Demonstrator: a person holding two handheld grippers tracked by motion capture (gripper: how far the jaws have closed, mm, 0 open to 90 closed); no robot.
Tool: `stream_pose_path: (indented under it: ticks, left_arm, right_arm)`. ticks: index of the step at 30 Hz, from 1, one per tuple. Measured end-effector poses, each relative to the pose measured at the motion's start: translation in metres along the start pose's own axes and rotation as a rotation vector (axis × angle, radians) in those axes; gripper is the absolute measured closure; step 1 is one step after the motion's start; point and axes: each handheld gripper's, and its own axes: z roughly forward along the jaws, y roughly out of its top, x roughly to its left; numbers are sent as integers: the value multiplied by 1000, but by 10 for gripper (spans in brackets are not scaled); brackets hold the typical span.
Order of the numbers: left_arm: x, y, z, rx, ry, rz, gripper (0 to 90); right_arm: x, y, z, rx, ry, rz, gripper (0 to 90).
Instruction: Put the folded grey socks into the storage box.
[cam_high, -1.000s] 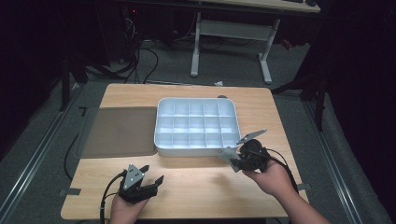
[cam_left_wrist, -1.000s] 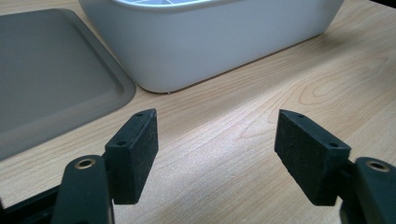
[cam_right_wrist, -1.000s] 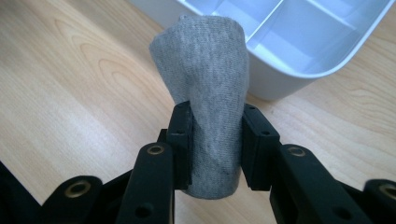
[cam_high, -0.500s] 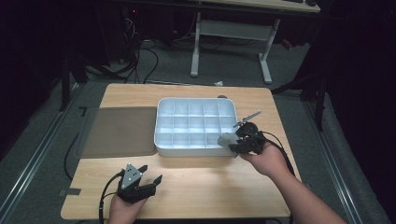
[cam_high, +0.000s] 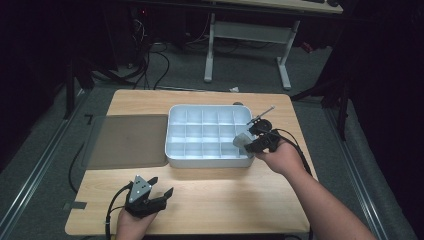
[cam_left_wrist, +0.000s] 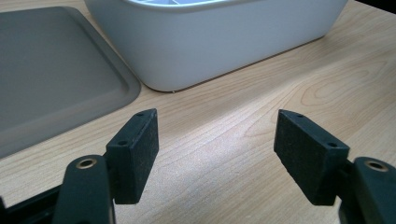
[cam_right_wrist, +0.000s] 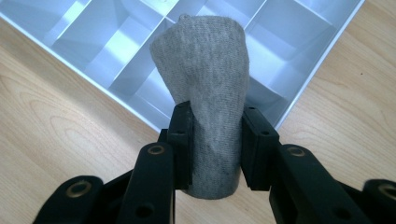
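R gripper (cam_right_wrist: 212, 140) clamped on a grey knitted cloth roll, cylinder-shaped (cam_right_wrist: 205, 93); both pads press its sides, roll bulges above them. In high view the R gripper (cam_high: 248, 139) sits at the near-right corner of the white plastic compartment tray, grid of square cells (cam_high: 170, 145), with the cloth showing as a grey lump (cam_high: 242, 140) just over the tray rim.

L gripper (cam_left_wrist: 215, 154) released, jaws wide apart, nothing between, low over the light wood-grain tabletop (cam_left_wrist: 233, 116). In high view L gripper (cam_high: 150, 197) is at the near-left of table, well apart from tray's near wall. Dark grey flat mat w/ raised lip (cam_high: 127, 140) lies beside tray's left wall; whether touching, cannot tell.

Key relation: roll's long axis runs along the gripper's pointing direction, free end leading, already past the rim and above the corner cells; clamped end hangs outside rim over wood. Tray lies ahead of R gripper, cells empty as far as seen. R hand is far the nearer one; L plays no part for now.

Judgement: carry phase, cloth abt to be set into a near-right cell. Next move prob. needs a bit more advance over the rim plus tip-down so the roll goes in end-first. Risk: roll looks wider than a cell — may bridge a divider.
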Motion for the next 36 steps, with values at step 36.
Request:
stream_pose_path:
  ticks: [36]
  left_arm:
    - [4, 0, -1, -1, 11, -3, 321]
  right_arm:
    - [-11, 14, 39, 143, -47, 67, 691]
